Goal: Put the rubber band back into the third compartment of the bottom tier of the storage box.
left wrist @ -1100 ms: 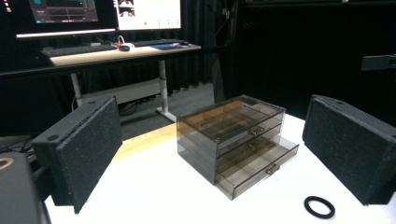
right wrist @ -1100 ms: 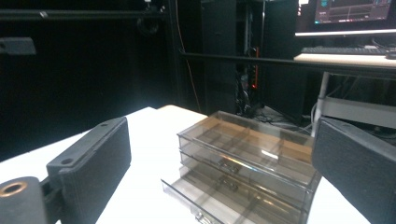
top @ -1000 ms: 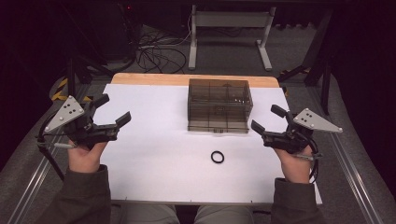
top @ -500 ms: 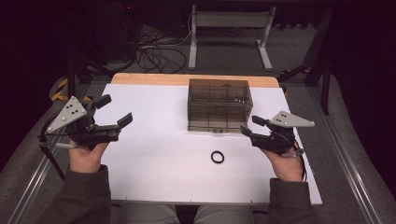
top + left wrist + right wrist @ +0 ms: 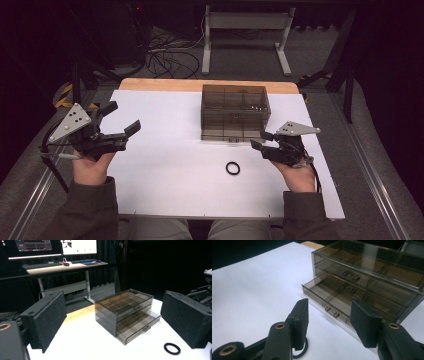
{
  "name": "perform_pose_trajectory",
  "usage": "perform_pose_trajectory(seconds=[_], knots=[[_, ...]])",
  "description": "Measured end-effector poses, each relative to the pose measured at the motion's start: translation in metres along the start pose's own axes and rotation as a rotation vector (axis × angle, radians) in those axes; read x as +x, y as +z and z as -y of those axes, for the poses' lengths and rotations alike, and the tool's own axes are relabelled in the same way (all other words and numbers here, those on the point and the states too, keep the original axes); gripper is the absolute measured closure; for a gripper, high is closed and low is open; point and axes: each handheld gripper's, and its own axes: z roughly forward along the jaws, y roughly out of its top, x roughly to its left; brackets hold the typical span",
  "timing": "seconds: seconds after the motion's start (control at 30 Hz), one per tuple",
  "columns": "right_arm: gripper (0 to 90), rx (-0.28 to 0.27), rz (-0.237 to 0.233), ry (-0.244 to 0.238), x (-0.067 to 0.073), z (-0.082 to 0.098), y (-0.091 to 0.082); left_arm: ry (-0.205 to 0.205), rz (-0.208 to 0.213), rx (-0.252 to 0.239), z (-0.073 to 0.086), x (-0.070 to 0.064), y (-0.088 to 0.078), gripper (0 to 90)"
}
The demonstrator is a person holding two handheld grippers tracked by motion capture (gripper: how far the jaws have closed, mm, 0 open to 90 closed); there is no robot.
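A smoky clear drawer box (image 5: 234,112) stands at the back middle of the white table (image 5: 165,185), its bottom drawer (image 5: 329,298) pulled out a little. In front of it lies a black ring (image 5: 232,168). My right gripper (image 5: 260,139) hovers low by the box's front right corner, right of the ring. Its jaws have just been closing and stand half open around nothing. In the right gripper view the right gripper (image 5: 330,312) points at the bottom drawer's small handle (image 5: 331,311), and the ring (image 5: 302,352) peeks out under one jaw. My left gripper (image 5: 122,116) is wide open at the table's left edge.
The left gripper view looks past its wide pads (image 5: 47,320) at the box (image 5: 125,310) and ring (image 5: 172,348). A wooden strip (image 5: 200,85) runs along the table's far edge. Beyond it are a desk frame (image 5: 245,40) and floor cables (image 5: 165,55).
My right gripper has moved left and down toward the box's front, and its jaws have narrowed. The left gripper has stayed put.
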Motion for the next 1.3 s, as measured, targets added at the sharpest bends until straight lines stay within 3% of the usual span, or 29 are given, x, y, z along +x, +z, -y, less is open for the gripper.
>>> perform_pose_trajectory(seconds=[1.3], knots=[[64.2,0.236,-0.088,-0.024,0.011,0.029,0.060,0.005,0.012,0.015,0.002,-0.001,0.003,8.7]])
